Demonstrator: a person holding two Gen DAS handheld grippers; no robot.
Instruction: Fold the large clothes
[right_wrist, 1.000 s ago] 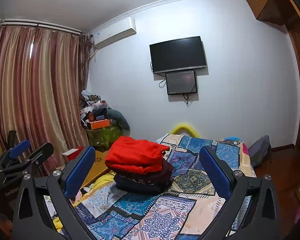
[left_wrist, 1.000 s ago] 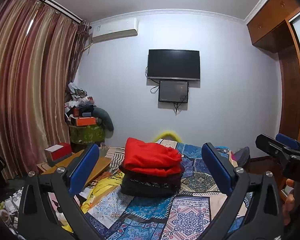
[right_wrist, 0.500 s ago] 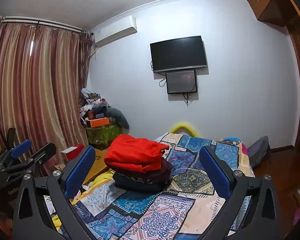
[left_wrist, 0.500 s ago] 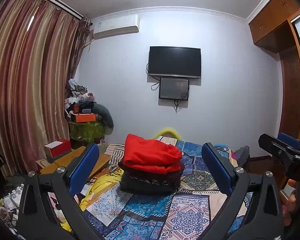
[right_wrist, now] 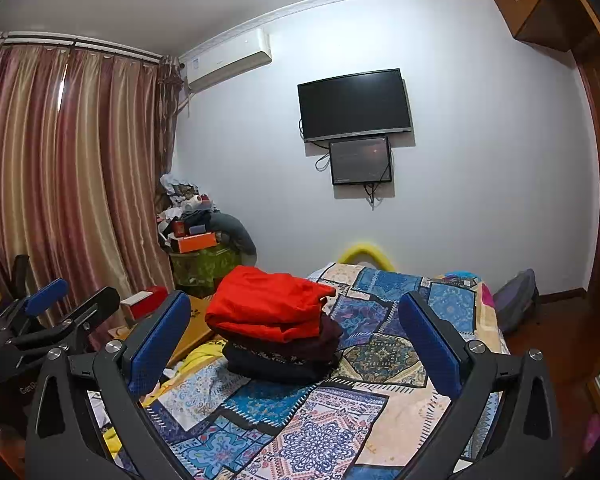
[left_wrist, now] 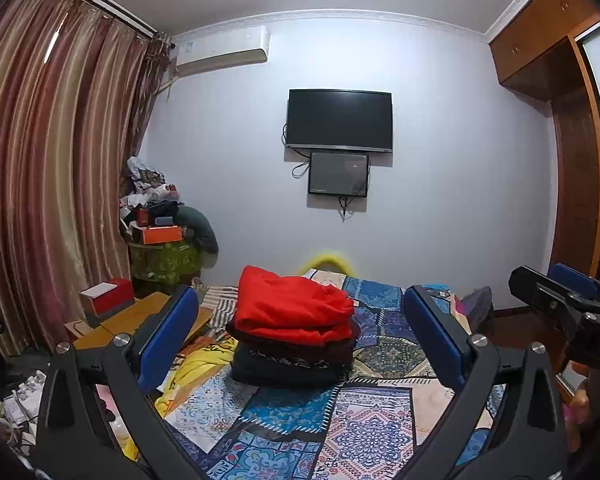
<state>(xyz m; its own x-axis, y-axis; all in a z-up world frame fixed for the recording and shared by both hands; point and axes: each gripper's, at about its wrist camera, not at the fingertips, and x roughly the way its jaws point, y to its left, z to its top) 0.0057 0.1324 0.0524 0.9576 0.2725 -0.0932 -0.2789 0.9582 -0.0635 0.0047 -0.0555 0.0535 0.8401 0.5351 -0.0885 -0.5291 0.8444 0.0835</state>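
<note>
Here, the left gripper (left_wrist: 300, 336) was held raised above the bed, its blue-padded fingers (left_wrist: 168, 332) spread wide with nothing between them. The right gripper (right_wrist: 292, 336) was held the same way, jaws parted and empty; each tool was also seen at the edge of the other's view, level and well apart. Beyond the fingertips a stack of folded clothes (left_wrist: 294, 336) was set on the patchwork bedspread (left_wrist: 364, 424): a red garment (left_wrist: 292, 308) on top, a dark maroon one (right_wrist: 300, 340) beneath it, and a black patterned one (left_wrist: 284, 370) at the bottom. The stack was left untouched by either gripper. To its left a yellow cloth (left_wrist: 196, 364) was seen crumpled at the bed's edge, beside a low wooden table (left_wrist: 140, 316) on which a red box (left_wrist: 108, 294) was placed. Farther out, a wall-mounted television (left_wrist: 339, 120) and striped curtains (left_wrist: 48, 180) were visible.

The step in hand was judged to lie between garments: three pieces appeared finished and stacked, and no garment was held. No large piece spread out for folding could be seen. The next move was judged to call for both grippers to be lowered toward whatever unfolded item remained, perhaps the yellow cloth, so that it could be gripped at two edges and laid flat on the open bedspread in front of the stack.
</note>
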